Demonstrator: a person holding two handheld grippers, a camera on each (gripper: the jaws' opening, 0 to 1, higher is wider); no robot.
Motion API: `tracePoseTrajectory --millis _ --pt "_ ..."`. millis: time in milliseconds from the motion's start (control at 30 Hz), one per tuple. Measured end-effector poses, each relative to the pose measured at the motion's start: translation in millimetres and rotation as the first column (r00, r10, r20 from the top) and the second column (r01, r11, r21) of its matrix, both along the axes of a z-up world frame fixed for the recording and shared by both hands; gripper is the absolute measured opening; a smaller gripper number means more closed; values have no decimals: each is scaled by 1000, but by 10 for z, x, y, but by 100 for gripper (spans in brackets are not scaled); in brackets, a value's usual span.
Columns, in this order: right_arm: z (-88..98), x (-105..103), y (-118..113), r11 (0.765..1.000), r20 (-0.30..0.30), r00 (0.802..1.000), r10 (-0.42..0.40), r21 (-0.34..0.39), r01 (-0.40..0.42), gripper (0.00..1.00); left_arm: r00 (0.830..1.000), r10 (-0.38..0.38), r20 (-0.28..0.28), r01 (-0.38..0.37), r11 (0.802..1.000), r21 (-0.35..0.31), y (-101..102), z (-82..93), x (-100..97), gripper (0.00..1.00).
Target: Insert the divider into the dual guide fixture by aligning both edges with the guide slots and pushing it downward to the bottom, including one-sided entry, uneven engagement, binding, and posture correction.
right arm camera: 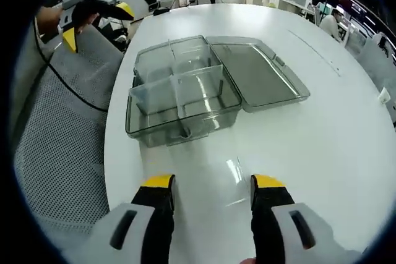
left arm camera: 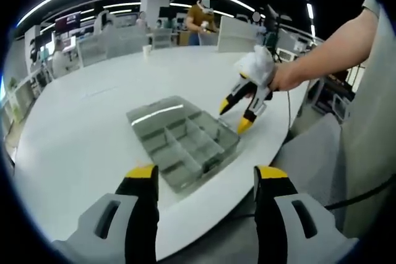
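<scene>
The clear grey plastic compartment box (right arm camera: 179, 94) sits on the round white table (right arm camera: 322, 146) near the table's edge, with its hinged lid (right arm camera: 257, 72) folded flat open beside it. Inside, clear partitions split the tray into several compartments; one upright transparent divider (right arm camera: 198, 88) stands across the box, seated between the side walls. Whether both its edges are fully down in the guide slots cannot be told.

The left gripper (left arm camera: 204, 174), with yellow-tipped black jaws, hangs over the table edge just short of the box, jaws spread apart and holding nothing. The right gripper (right arm camera: 210, 182) hovers over bare table near the box, jaws likewise parted and empty.

A grey mesh chair (right arm camera: 62, 146) stands at the table edge. Wide bare tabletop surrounds the box. No legible writing or branding.
</scene>
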State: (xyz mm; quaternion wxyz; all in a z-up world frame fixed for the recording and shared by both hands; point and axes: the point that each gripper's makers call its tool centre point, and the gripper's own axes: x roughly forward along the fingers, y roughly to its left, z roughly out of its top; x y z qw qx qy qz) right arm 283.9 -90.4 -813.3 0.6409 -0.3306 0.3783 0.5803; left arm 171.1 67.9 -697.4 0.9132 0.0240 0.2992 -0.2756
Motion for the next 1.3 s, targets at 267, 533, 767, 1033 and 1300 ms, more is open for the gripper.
tracePoseTrajectory --millis 267,533,767,1033,1300 --pt "-48 -12 34 997 13 998 68 -39 -67 41 1000 1 -3 -1 1000 0 6 -7 23 61" --pt "-72 26 16 993 17 995 100 -64 -99 39 1000 1 -10 -1 1000 -2 6 -40 16 61" --pt "-80 33 26 988 14 991 134 -85 -132 38 1000 2 -13 -2 1000 -4 5 -54 21 61" --pt "-75 34 24 981 17 986 168 -105 -165 30 1000 3 -15 -3 1000 -6 0 -48 31 61" --pt "-66 15 28 976 21 983 182 -125 -178 28 1000 2 -15 -2 1000 -6 -3 -44 30 61"
